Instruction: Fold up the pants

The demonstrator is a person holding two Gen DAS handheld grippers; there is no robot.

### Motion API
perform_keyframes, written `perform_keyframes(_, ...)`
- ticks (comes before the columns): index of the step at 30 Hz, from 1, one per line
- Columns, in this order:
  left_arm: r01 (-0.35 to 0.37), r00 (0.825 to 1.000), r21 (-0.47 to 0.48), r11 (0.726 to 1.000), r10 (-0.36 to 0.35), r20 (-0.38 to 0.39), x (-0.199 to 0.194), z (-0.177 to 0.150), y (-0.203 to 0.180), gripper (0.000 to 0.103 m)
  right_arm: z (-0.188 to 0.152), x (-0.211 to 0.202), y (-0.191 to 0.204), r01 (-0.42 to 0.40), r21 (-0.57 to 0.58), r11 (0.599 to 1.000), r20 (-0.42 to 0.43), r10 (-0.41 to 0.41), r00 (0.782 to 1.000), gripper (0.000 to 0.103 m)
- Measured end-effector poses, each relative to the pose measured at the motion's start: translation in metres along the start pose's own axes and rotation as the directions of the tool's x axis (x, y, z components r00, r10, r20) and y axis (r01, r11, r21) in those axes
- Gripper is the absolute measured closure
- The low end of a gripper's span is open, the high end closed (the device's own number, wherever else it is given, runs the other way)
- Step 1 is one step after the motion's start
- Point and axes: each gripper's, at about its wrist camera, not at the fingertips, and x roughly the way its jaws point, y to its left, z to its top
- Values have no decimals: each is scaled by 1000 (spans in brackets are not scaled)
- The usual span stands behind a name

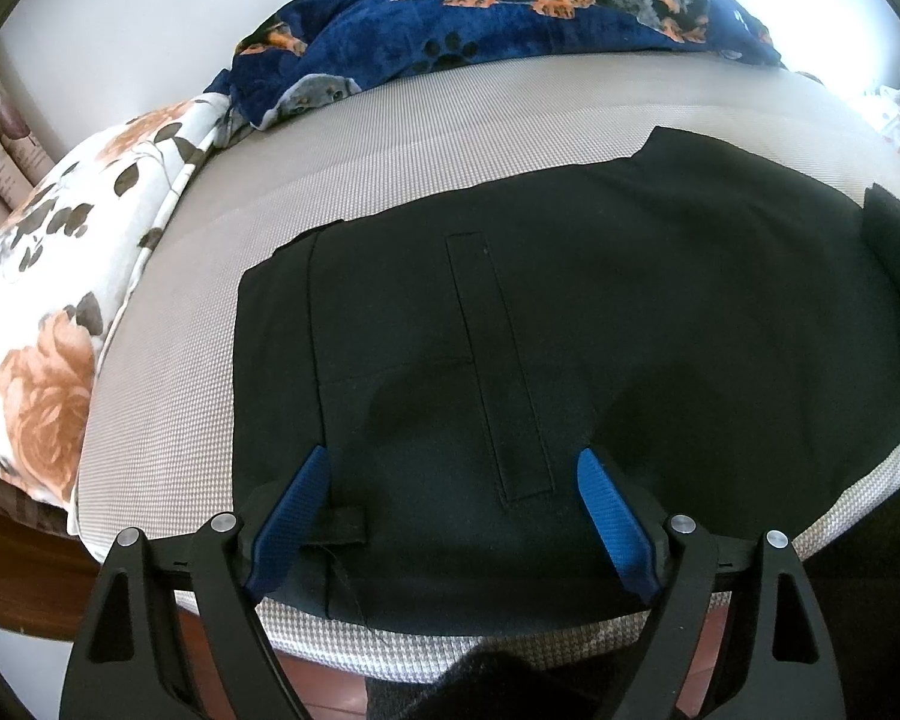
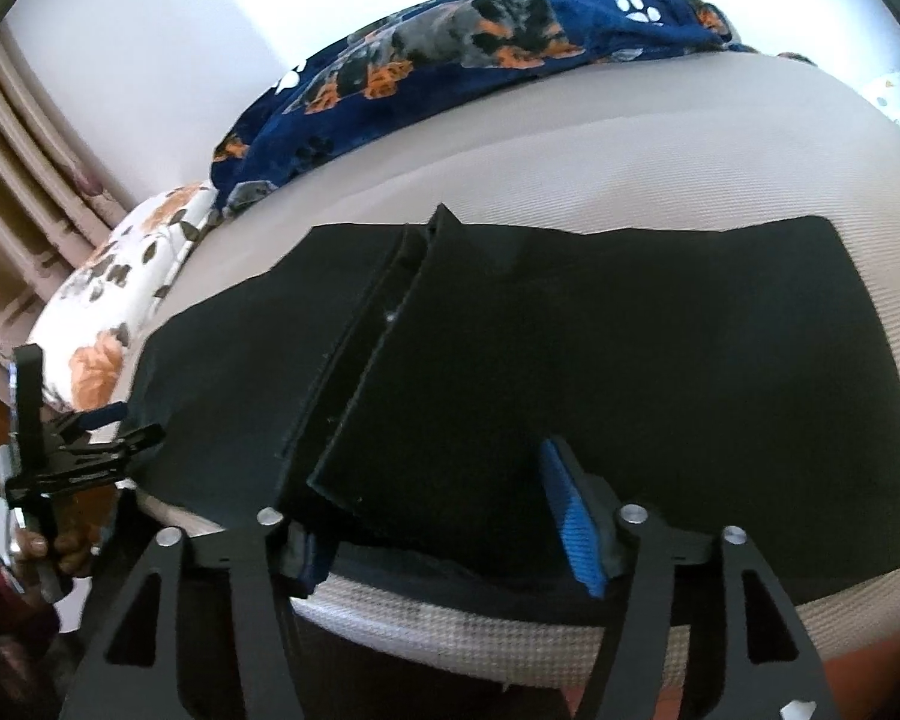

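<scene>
Black pants (image 1: 570, 312) lie flat on a beige mattress (image 1: 450, 138), waistband end to the left with a back pocket welt and a belt loop. My left gripper (image 1: 450, 498) is open just above the waist part near the front edge, blue pads spread. In the right wrist view the pants (image 2: 630, 360) show folded layers with a raised edge. My right gripper (image 2: 444, 516) is open over the near edge, its left finger hidden under a fabric layer, its right fingertip (image 2: 570, 510) on top. The left gripper (image 2: 90, 438) shows at far left.
A navy dog-print blanket (image 1: 510, 6) lies along the back of the mattress. A floral pillow (image 1: 72, 276) lies at the left end. The mattress front edge (image 1: 450, 648) is close below the grippers, with a wooden frame and floor beneath.
</scene>
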Motion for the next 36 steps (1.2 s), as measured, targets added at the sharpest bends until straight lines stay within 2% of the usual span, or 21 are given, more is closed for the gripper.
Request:
perform_keyframes(2,0,1000,2,1000,0,0,0,0,0,18,0,-1,1,-55,14,998,-27,55,998,31)
perform_keyframes(5,-3,1000,5,1000,3,0,-1,0,0,18,5,-11,-3,-175,79,981,-13,176,984,31)
perform_keyframes(7,-4,1000,9,1000,4,0,-1,0,1,18,11,-21,-17,-290,162,943,27,289,957,31)
perform_keyframes(9,-3,1000,9,1000,3,-1,-2,-1,2,18,16,-39,-45,-400,266,877,135,377,916,31)
perform_keyframes(10,-2,1000,8,1000,2,-1,-2,-1,1,18,17,-48,-60,-408,304,861,187,366,912,32)
perform_keyframes(12,1,1000,10,1000,-1,0,-2,-1,0,18,19,-63,-91,-361,364,859,238,288,927,50)
perform_keyframes(13,3,1000,13,1000,-3,3,-3,-1,-1,18,19,-69,-106,-331,393,858,243,250,937,71)
perform_keyframes(14,2,1000,17,1000,-2,8,-5,-1,-2,18,19,-75,-121,-294,421,858,245,204,948,83)
perform_keyframes(16,-1,1000,25,1000,0,25,-9,0,-5,18,19,-82,-142,-247,455,855,248,145,958,84)
perform_keyframes(19,3,999,32,999,-4,45,-15,1,-8,18,24,-84,-164,-218,482,848,237,113,965,84)
perform_keyframes(23,-2,999,39,999,1,47,-17,3,-12,18,45,-68,-169,-192,463,865,205,106,973,84)
perform_keyframes(25,-10,999,40,999,9,34,-14,2,-13,18,53,-56,-168,-206,460,864,197,127,972,84)
perform_keyframes(28,-15,1000,33,999,15,12,-9,2,-12,18,61,-38,-179,-134,459,878,150,72,986,85)
perform_keyframes(30,-16,1000,27,1000,16,3,-7,1,-11,18,54,-25,-196,-104,504,858,119,50,992,97)
perform_keyframes(31,-16,1000,25,1000,16,0,-5,1,-10,18,49,-21,-205,-136,532,836,140,72,988,103)
perform_keyframes(34,-17,1000,25,1000,18,-6,-3,0,-10,18,41,-23,-221,-219,583,782,187,133,973,103)
perform_keyframes(36,-18,1000,28,999,19,-8,-2,-1,-11,18,39,-30,-221,-243,588,771,210,145,967,103)
